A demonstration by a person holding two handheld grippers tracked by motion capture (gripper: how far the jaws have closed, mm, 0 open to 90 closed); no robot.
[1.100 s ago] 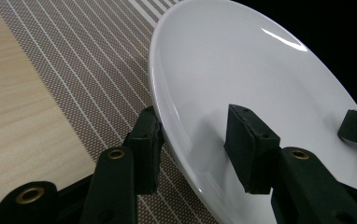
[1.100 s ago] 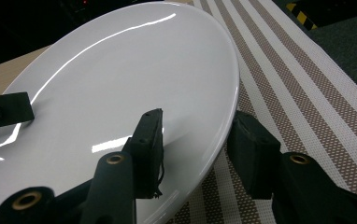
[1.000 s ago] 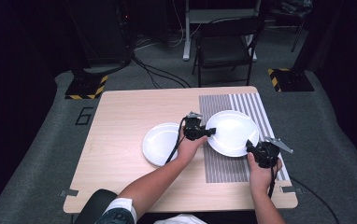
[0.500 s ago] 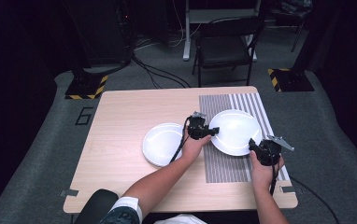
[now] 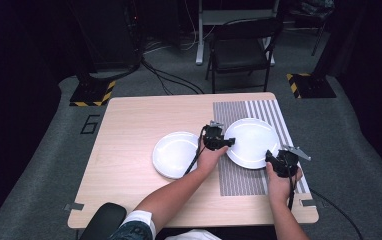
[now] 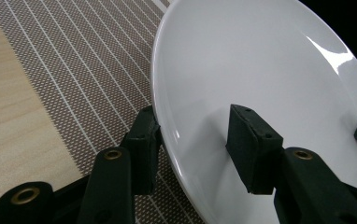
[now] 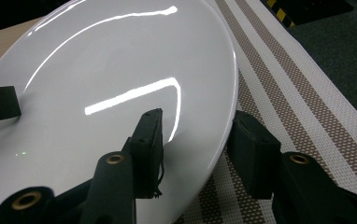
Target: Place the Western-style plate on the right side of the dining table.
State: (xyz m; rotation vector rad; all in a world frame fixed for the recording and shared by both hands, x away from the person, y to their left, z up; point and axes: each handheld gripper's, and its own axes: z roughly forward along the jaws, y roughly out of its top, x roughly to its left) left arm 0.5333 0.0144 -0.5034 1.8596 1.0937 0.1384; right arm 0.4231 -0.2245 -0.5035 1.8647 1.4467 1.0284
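Note:
A white plate (image 5: 251, 140) lies on the striped placemat (image 5: 239, 180) at the table's right. Both grippers hold it by the rim. My left gripper (image 5: 230, 141) is shut on the plate's left edge. In the left gripper view (image 6: 195, 116) one pad sits under the rim and the other on the plate's (image 6: 260, 60) inner face. My right gripper (image 5: 270, 157) is shut on the near right edge. In the right gripper view (image 7: 198, 119) its pads clamp the plate's (image 7: 97, 60) rim, which looks raised a little above the mat (image 7: 298, 93).
A second white plate (image 5: 175, 154) rests on the bare wooden table (image 5: 129, 125) just left of the mat. A black folding chair (image 5: 241, 50) stands beyond the far edge. A dark rounded object (image 5: 101, 220) sits at the near left corner.

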